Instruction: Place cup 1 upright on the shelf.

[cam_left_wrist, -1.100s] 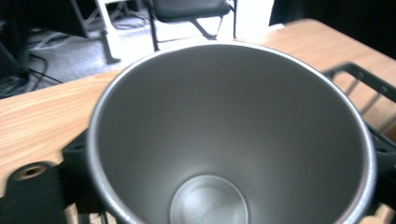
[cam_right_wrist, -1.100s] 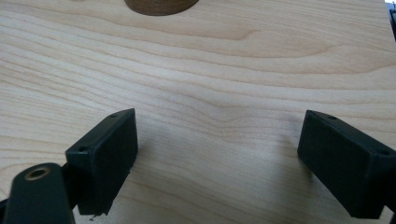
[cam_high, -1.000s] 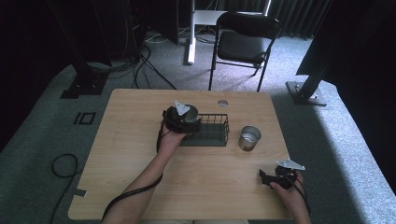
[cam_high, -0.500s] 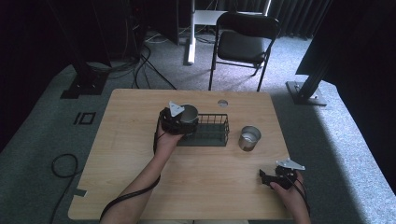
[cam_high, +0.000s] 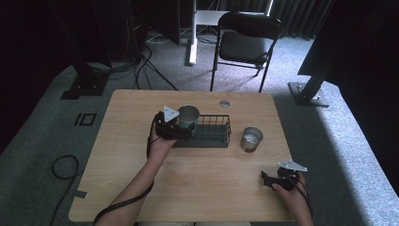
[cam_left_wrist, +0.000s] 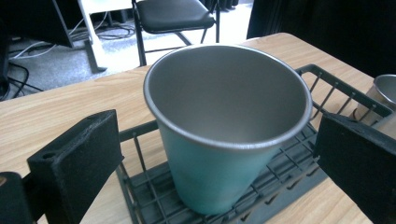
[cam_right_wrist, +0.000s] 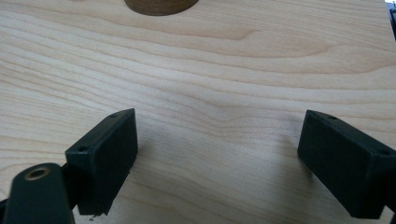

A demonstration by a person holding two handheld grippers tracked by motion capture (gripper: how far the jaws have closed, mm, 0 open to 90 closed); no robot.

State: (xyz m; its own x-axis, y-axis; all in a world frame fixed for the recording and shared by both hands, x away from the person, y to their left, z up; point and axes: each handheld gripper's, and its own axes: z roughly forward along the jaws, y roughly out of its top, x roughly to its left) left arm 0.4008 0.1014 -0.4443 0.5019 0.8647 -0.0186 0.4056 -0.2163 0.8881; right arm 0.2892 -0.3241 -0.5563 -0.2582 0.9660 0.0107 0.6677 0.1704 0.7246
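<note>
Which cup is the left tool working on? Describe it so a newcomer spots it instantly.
Start at the wooden table and find the black wire basket near its middle. The teal cup stands upright in the basket's left end, between the open jaws of the left tool. Unlike the bare steel cup on the table right of the basket, its outside is teal.

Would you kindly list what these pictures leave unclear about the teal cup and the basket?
- Teal metal cup: its base, left gripper view, hidden by its own body; whether it rests on the mesh is unclear.
- Black wire basket: far end, cut by the right jaw.
- Small steel cup: contents too small, high view.
</note>
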